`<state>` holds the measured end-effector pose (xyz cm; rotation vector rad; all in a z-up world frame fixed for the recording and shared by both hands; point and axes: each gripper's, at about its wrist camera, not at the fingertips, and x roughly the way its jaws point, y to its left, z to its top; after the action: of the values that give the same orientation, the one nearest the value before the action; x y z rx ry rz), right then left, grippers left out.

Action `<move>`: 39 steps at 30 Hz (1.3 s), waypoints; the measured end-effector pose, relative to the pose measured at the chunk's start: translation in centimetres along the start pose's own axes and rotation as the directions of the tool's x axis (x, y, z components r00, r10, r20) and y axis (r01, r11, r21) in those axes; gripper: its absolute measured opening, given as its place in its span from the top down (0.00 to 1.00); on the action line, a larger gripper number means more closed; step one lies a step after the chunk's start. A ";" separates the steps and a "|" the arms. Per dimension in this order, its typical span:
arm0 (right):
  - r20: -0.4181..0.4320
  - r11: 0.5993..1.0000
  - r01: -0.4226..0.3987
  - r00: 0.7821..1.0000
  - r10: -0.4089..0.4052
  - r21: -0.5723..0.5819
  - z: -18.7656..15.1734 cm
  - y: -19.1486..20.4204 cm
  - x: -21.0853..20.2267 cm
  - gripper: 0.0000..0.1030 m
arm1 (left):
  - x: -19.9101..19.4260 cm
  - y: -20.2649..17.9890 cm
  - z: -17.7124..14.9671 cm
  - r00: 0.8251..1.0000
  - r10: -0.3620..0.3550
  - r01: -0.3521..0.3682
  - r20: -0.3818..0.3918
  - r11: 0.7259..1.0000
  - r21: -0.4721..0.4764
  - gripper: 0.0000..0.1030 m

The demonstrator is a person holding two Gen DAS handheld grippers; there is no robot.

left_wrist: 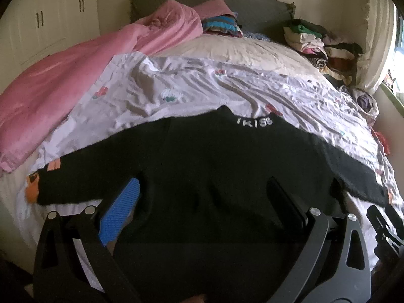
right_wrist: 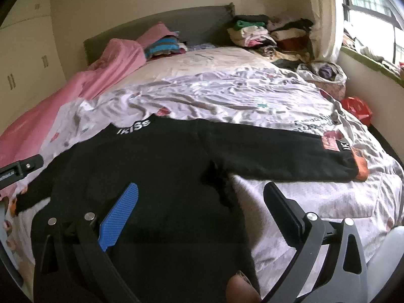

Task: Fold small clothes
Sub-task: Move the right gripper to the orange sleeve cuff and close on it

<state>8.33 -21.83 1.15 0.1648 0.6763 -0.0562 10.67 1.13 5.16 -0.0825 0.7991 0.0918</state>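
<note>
Bed sheet (left_wrist: 192, 85) | black sweater (left_wrist: 207, 166) spread flat | right view only — orange cuff (right_wrist: 361, 168) | both jaws wide, empty

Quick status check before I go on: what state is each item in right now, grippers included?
Black sweater: spread flat on the bed, unfolded, both sleeves out.
Left gripper: open, empty, over the sweater's lower part.
Right gripper: open, empty, over the sweater's right side.
Pink blanket: bunched along the bed's left.
Clothes pile: heaped at the headboard.
</note>
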 end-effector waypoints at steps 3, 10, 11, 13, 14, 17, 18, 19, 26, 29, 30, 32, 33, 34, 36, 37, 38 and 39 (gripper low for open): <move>0.001 1.000 0.005 1.000 -0.005 0.024 0.8 -0.7 0.6 0.04 | 0.4 -0.1 1.0 1.000 -0.015 0.015 -0.002 1.000 -0.009 0.08; 0.004 0.996 0.034 0.999 -0.034 0.082 2.4 -3.0 1.7 0.04 | 1.5 -0.4 2.7 1.000 -0.015 0.015 -0.006 1.000 -0.022 0.08; 0.005 0.995 0.041 0.999 -0.042 0.089 2.5 -3.3 1.8 0.04 | 1.6 -0.4 2.9 1.000 -0.017 0.016 -0.008 1.000 -0.026 0.08; 0.004 0.992 0.057 0.998 -0.058 0.111 2.7 -4.3 2.1 0.04 | 1.9 -0.3 3.1 1.000 -0.022 0.021 -0.009 0.999 -0.040 0.08; 0.002 0.990 0.065 0.998 -0.066 0.121 2.8 -4.7 2.2 0.04 | 2.0 -0.2 3.1 1.000 -0.021 0.020 -0.012 0.999 -0.046 0.08; -0.009 0.984 0.089 0.996 -0.088 0.153 2.9 -6.2 2.7 0.04 | 2.6 0.2 3.0 0.999 -0.020 0.019 -0.025 0.998 -0.065 0.08; -0.009 0.983 0.095 0.995 -0.094 0.160 2.9 -6.5 2.7 0.04 | 2.8 0.3 2.9 0.999 -0.020 0.018 -0.027 0.997 -0.071 0.08; -0.009 0.980 0.104 0.995 -0.104 0.171 2.8 -7.1 2.8 0.04 | 2.9 0.6 2.8 0.999 -0.017 0.014 -0.029 0.997 -0.081 0.08; -0.025 0.962 0.148 0.989 -0.146 0.229 2.4 -9.9 3.0 0.04 | 3.5 1.0 2.8 0.999 0.008 -0.011 -0.037 0.996 -0.087 0.08; -0.039 0.949 0.179 0.984 -0.175 0.259 2.1 -11.5 3.2 0.04 | 3.5 0.4 2.9 0.999 -0.001 -0.002 -0.037 0.997 -0.077 0.08; -0.043 0.944 0.187 0.982 -0.182 0.273 2.0 -12.1 3.2 0.04 | 3.5 0.1 3.0 0.999 -0.004 0.002 -0.037 0.997 -0.071 0.08; -0.052 0.928 0.204 0.979 -0.198 0.310 1.8 -13.7 3.2 0.04 | 3.5 -0.4 3.1 0.999 -0.004 0.001 -0.034 0.998 -0.062 0.08; -0.058 0.921 0.216 0.976 -0.208 0.324 1.8 -14.3 3.3 0.04 | 3.5 -0.7 3.2 0.999 0.002 -0.004 -0.034 0.999 -0.051 0.08; -0.067 0.911 0.230 0.973 -0.221 0.342 1.7 -15.1 3.3 0.04 | 3.3 -1.3 3.4 1.000 0.015 -0.016 -0.022 0.999 -0.028 0.08; -0.081 0.892 0.247 0.969 -0.234 0.378 1.5 -16.5 3.4 0.04 | 2.9 -1.9 3.7 1.000 0.019 -0.019 0.000 1.000 -0.009 0.08; -0.087 0.886 0.250 0.968 -0.235 0.391 1.4 -17.0 3.5 0.04 | 2.6 -2.2 4.0 1.000 0.006 -0.006 0.008 1.000 -0.012 0.08; -0.100 0.876 0.260 0.966 -0.240 0.406 1.3 -17.8 3.6 0.04 | 2.5 -2.3 4.1 1.000 -0.006 0.007 0.009 1.000 -0.017 0.08; -0.110 0.868 0.264 0.964 -0.240 0.420 1.2 -18.3 3.7 0.04 | 2.4 -2.5 4.4 1.000 -0.016 0.016 0.010 1.000 -0.019 0.08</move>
<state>10.04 -40.10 -2.73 0.5071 0.7305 -0.4594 15.78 -0.72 6.56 -0.1064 0.7873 0.0843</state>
